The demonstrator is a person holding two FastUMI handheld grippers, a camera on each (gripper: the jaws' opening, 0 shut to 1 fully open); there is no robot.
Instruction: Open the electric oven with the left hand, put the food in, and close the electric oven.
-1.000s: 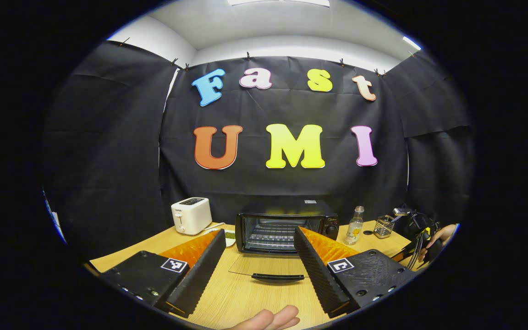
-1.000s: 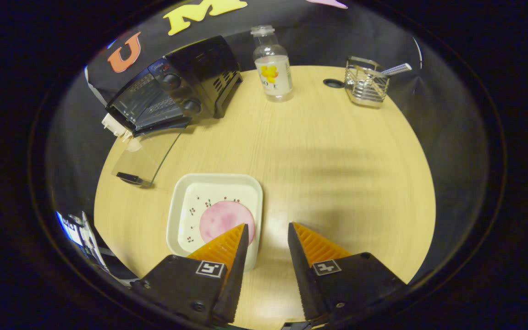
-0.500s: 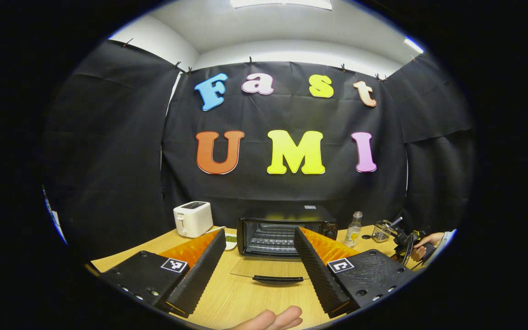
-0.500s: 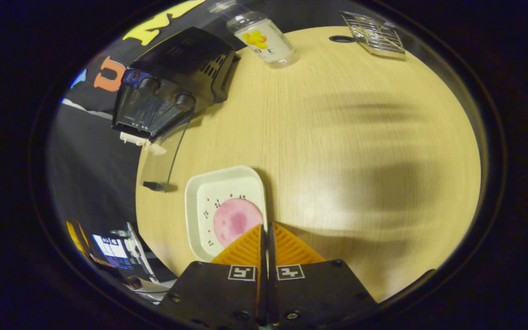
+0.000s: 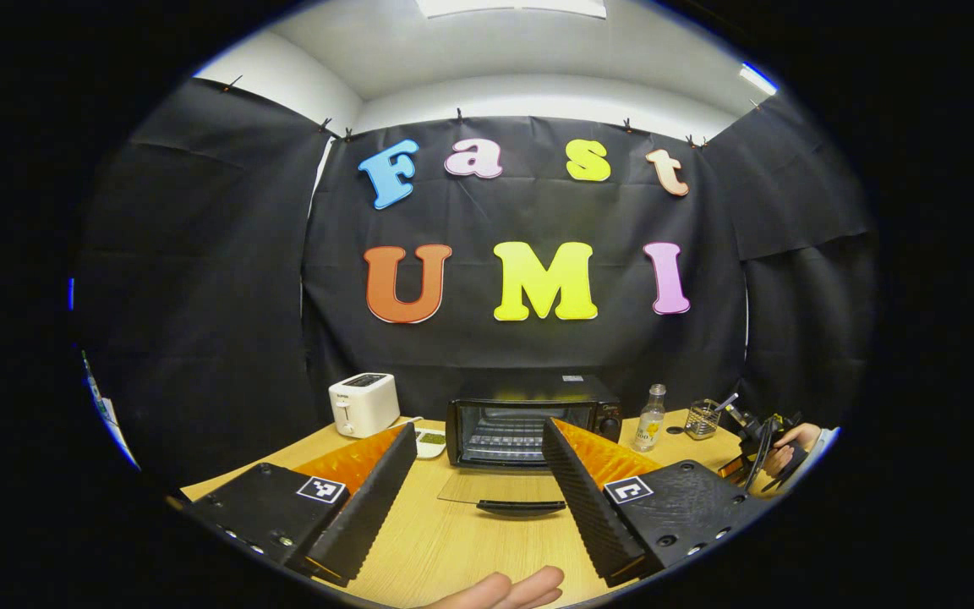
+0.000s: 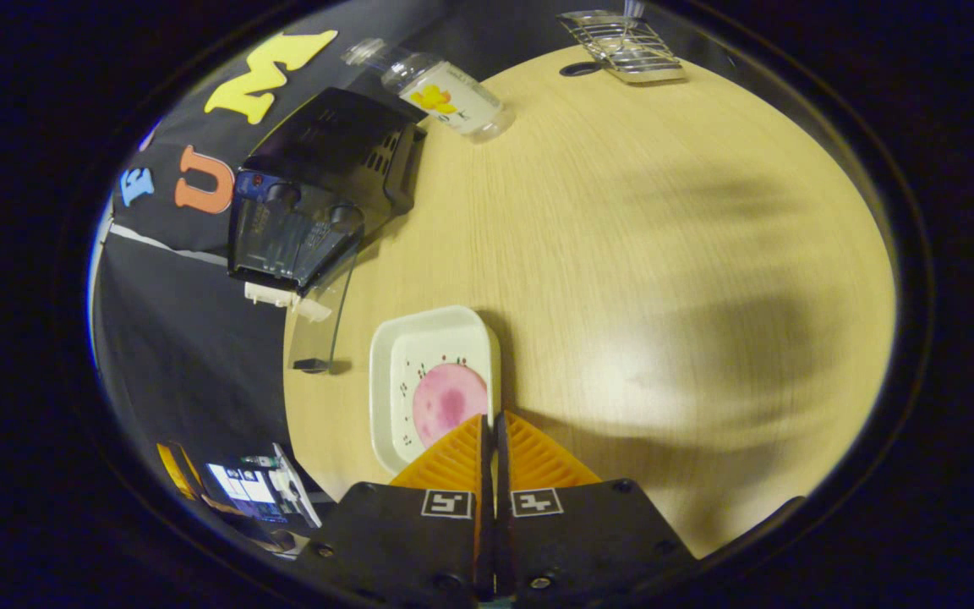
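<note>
The right gripper (image 6: 491, 420) is pinched tight on the near right rim of a white, shallow square plate (image 6: 394, 372) with a speckled pattern, both fingers pressed together on that edge. On the plate lies the food, a round pink slice (image 6: 446, 403), just beyond the fingertips. The plate looks to be at or just above the pale wooden surface (image 6: 622, 254); whether it is lifted clear, I cannot tell.

Farther off to the left stands the black electric oven (image 6: 318, 182), its glass door (image 6: 324, 309) dropped flat open with the dark handle at the near edge. So the opening step is done, and we are in the loading step, plate in grasp.

Over on the other side, the left gripper (image 5: 478, 440) hangs wide apart, holding nothing, well back from the oven (image 5: 533, 419), whose wire rack shows through the open mouth, the door (image 5: 504, 491) lying flat in front.

Beside the oven: a white toaster (image 5: 363, 403) to its left, a clear bottle with a yellow label (image 5: 649, 419) and a small wire caddy (image 5: 703, 419) to its right.

Next up, I'd say: carry the plate level over the lowered door and slide it onto the rack, keeping the thin rim grip from tipping.
</note>
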